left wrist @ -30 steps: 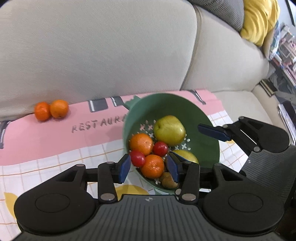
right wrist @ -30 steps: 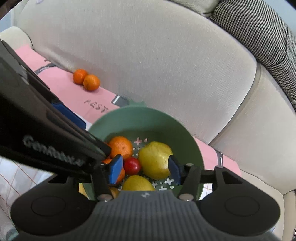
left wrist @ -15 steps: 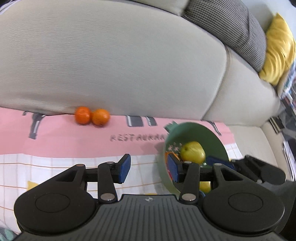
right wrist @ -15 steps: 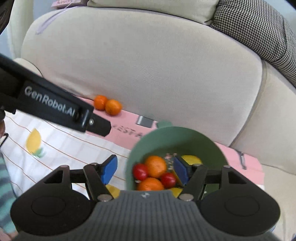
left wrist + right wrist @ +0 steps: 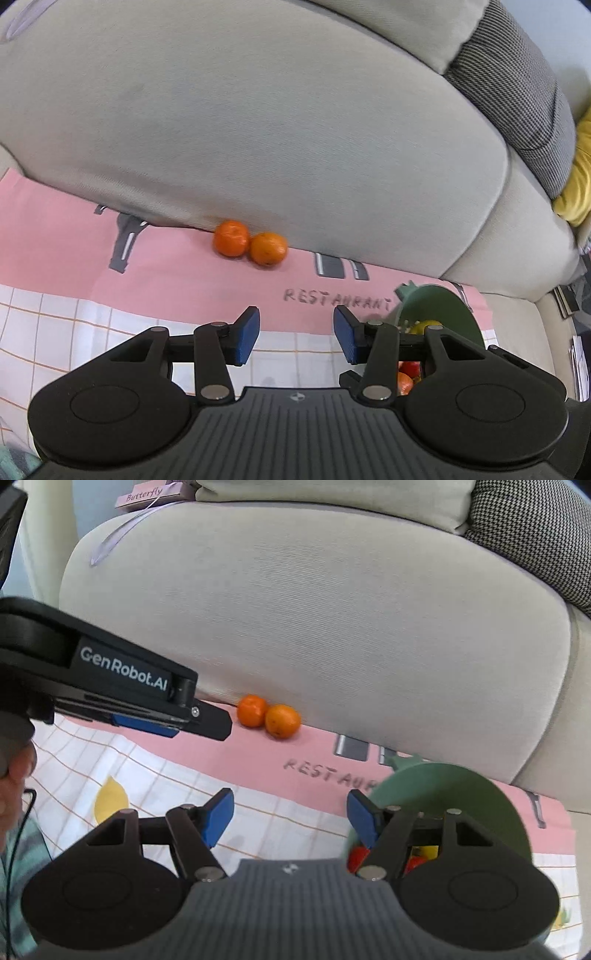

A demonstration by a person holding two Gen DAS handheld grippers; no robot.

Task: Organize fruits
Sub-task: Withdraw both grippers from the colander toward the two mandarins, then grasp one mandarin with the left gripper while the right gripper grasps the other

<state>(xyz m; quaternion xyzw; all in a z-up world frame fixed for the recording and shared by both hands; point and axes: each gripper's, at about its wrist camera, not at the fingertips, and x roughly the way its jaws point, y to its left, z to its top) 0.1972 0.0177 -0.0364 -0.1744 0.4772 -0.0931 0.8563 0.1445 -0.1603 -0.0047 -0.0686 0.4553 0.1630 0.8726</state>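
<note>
Two oranges (image 5: 249,243) lie side by side on the pink cloth against the sofa backrest; they also show in the right wrist view (image 5: 268,716). A green colander bowl (image 5: 441,308) with fruit stands at the right, partly hidden behind the fingers; it also shows in the right wrist view (image 5: 454,794). My left gripper (image 5: 296,334) is open and empty, above the cloth in front of the oranges; it also shows at the left of the right wrist view (image 5: 177,723). My right gripper (image 5: 290,818) is open and empty, just left of the bowl.
A pink and checked cloth (image 5: 184,291) printed "RESTAURANT" covers the sofa seat. The beige backrest (image 5: 258,129) rises right behind the oranges. A houndstooth cushion (image 5: 517,85) and a yellow one (image 5: 580,184) are at the far right.
Both grippers have swung left, away from the bowl and towards the two oranges. The bowl has slid to the right edge of both views. Both stay open.
</note>
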